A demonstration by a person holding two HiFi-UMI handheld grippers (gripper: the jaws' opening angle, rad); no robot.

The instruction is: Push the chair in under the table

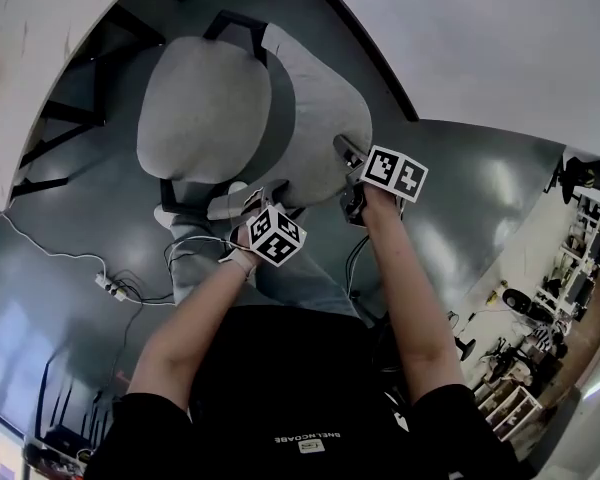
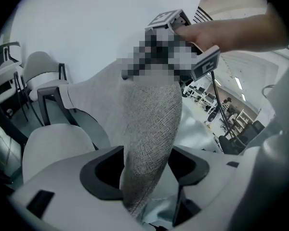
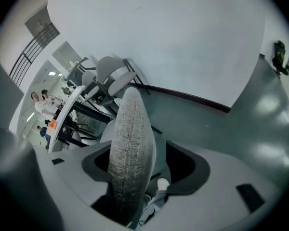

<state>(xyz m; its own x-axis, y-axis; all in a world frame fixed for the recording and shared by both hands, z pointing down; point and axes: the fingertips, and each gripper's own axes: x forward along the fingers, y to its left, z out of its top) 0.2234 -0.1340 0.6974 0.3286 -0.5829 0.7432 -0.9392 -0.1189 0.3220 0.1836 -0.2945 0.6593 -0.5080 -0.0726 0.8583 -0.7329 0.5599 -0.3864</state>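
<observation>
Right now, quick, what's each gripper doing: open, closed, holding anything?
Left gripper: open, jaws either side of the chair backrest, not clamped.
Right gripper: open, jaws astride the same backrest, not clamped.

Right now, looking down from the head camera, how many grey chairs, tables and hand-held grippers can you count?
Grey chair: 1
Table: 1
Hand-held grippers: 2, the left hand-held gripper and the right hand-held gripper
Total: 4
</observation>
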